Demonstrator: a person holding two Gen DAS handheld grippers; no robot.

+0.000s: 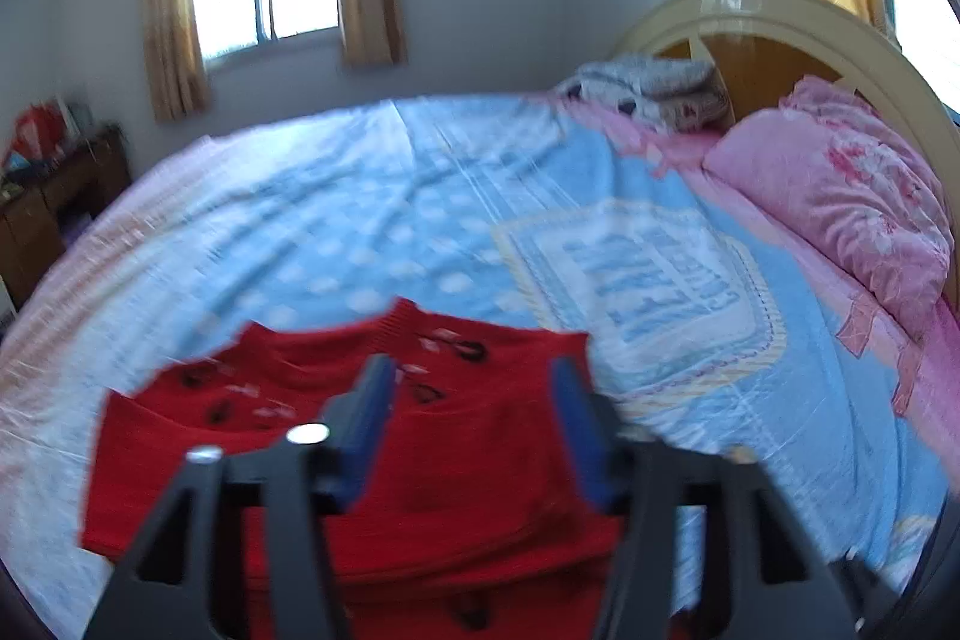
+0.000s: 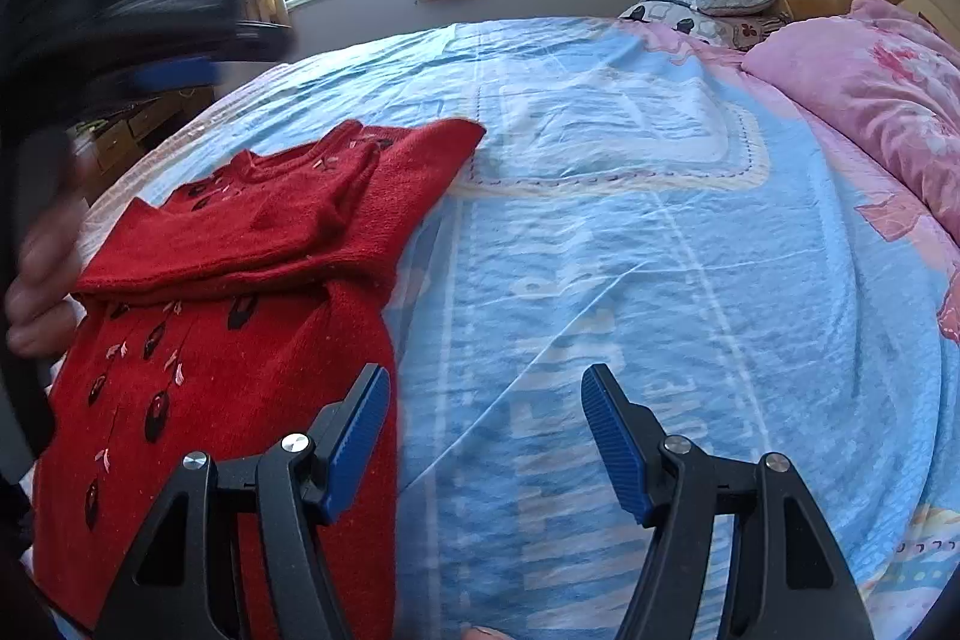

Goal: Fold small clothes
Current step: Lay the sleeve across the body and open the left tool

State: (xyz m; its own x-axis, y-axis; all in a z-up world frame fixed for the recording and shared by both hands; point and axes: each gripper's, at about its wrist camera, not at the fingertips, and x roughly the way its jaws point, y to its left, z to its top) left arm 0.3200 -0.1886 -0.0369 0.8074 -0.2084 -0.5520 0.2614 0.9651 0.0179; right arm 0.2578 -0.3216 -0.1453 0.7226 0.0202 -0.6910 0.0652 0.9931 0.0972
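Left hand-held gripper (image 1: pixel 474 388) open, empty, above folded red sweater (image 1: pixel 360 436) on bed (image 1: pixel 360 220); right hand-held gripper (image 2: pixel 486 400) open, empty, just beside sweater's right edge.

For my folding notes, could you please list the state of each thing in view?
red sweater: flat on bed, top part folded over the body, ungripped
left hand-held gripper: open, above sweater
right hand-held gripper: open, empty, at sweater's edge
blue bedsheet: spread, wrinkled
pink quilt: bunched near headboard
curtains: drawn apart
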